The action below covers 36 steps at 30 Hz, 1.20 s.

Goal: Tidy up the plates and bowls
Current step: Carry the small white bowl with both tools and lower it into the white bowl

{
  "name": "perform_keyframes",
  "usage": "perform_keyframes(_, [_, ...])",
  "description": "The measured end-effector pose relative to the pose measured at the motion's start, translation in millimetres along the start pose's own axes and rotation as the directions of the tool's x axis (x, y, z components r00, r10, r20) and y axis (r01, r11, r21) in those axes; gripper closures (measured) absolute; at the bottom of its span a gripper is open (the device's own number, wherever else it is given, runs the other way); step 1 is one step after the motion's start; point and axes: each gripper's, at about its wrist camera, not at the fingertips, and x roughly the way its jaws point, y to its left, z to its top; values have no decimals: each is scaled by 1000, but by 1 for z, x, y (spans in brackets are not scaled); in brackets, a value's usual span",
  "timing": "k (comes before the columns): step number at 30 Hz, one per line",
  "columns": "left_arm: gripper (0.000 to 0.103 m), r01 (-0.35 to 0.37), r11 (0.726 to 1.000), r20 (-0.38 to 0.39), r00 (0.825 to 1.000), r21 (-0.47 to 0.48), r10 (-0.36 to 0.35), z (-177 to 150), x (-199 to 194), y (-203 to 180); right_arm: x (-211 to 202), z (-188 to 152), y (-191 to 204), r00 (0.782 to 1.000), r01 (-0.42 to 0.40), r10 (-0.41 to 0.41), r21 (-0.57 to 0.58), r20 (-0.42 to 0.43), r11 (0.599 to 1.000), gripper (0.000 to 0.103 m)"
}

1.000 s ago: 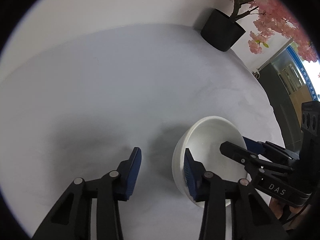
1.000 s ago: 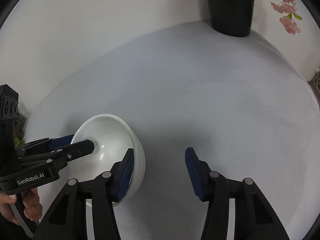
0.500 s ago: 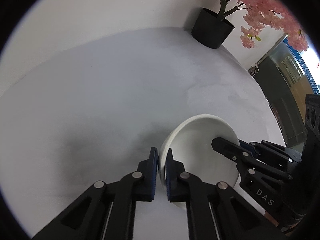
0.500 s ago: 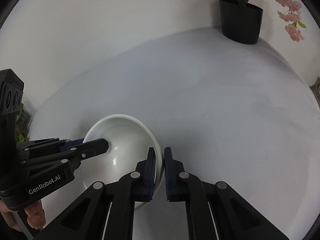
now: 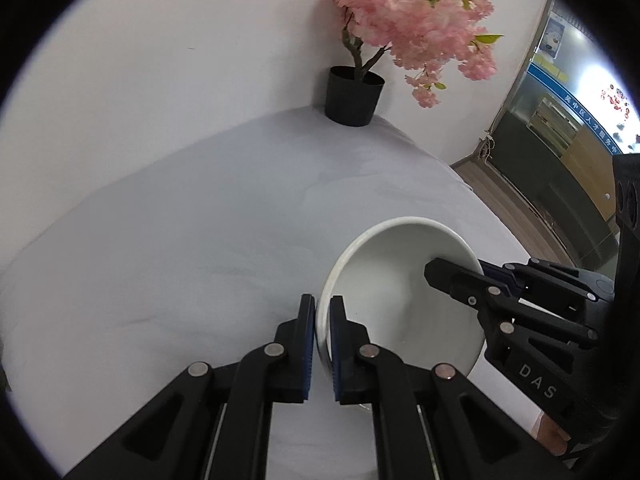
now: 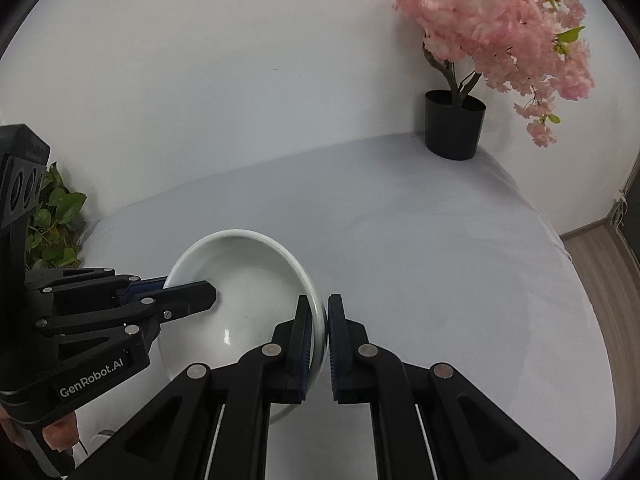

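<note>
Bowl [image 5: 404,296] between both grippers, over table [image 5: 180,240], potted plant [image 5: 354,96] behind

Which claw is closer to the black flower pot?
Right, I think. Right gripper pinches the bowl rim on the pot side; left gripper pinches the opposite rim.

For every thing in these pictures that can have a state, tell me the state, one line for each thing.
white bowl: gripped on opposite sides of its rim, appears tilted and lifted; nothing seen inside.
left gripper: shut on the bowl's rim, one finger inside, one outside.
right gripper: shut on the opposite rim, in the same way.
pink flowering plant: upright in its black pot, at the table's far edge.
green leafy plant: partly hidden behind the left gripper.
</note>
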Motion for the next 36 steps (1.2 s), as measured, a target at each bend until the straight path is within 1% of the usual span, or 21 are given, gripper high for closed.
perform_keyframes(1, [97,-4,1000,3,1000,5,4,-9,-6,-6,-18,-7,-4,1000,-4,4,4,9,1000,97])
perform_keyframes(2, [97,-4,1000,3,1000,7,4,-17,-11,-10,-28,-17,-1,1000,-6,6,4,13,1000,97])
perform_keyframes(3, [96,-1,1000,2,1000,7,1,-25,-16,-14,-48,-30,-25,1000,-4,4,3,15,1000,97])
perform_keyframes(5, [96,-1,1000,-3,1000,12,1,-43,-24,-23,-60,-49,-22,1000,4,-4,-10,19,1000,97])
perform_keyframes(6, [96,-4,1000,-8,1000,14,4,-50,-26,-27,-77,-59,-25,1000,2,-2,-8,18,1000,97])
perform_keyframes(8, [97,-15,1000,-17,1000,22,15,-67,-32,-36,-91,-79,-23,1000,-3,3,-11,9,1000,97])
perform_keyframes(10, [96,-18,1000,-33,999,26,19,-81,-35,-42,-123,-111,-8,1000,4,-4,-18,7,1000,97])
perform_keyframes(12, [97,-11,1000,-49,999,23,12,-93,-37,-47,-133,-129,0,1000,11,-12,-29,-11,1000,97])
perform_keyframes(14, [97,0,1000,-63,998,22,1,-103,-38,-51,-137,-146,-1,999,2,-3,-18,-43,1000,98])
perform_keyframes(19, [97,21,999,-118,993,26,-18,-125,-34,-64,-159,-184,3,996,3,-5,-26,-85,1000,97])
perform_keyframes(23, [97,21,998,-162,987,52,-13,-137,-30,-77,-167,-211,-1,990,1,-5,-26,-142,1000,97])
perform_keyframes(29, [97,50,996,-261,965,70,-30,-153,-13,-89,-163,-236,-15,973,3,-8,-21,-231,1000,96])
perform_keyframes(33, [97,46,994,-307,952,103,-12,-158,-3,-95,-159,-245,-22,964,17,-28,-43,-264,999,96])
perform_keyframes(36, [97,46,992,-346,938,119,-2,-158,5,-95,-152,-253,-25,952,8,-23,-49,-306,999,96])
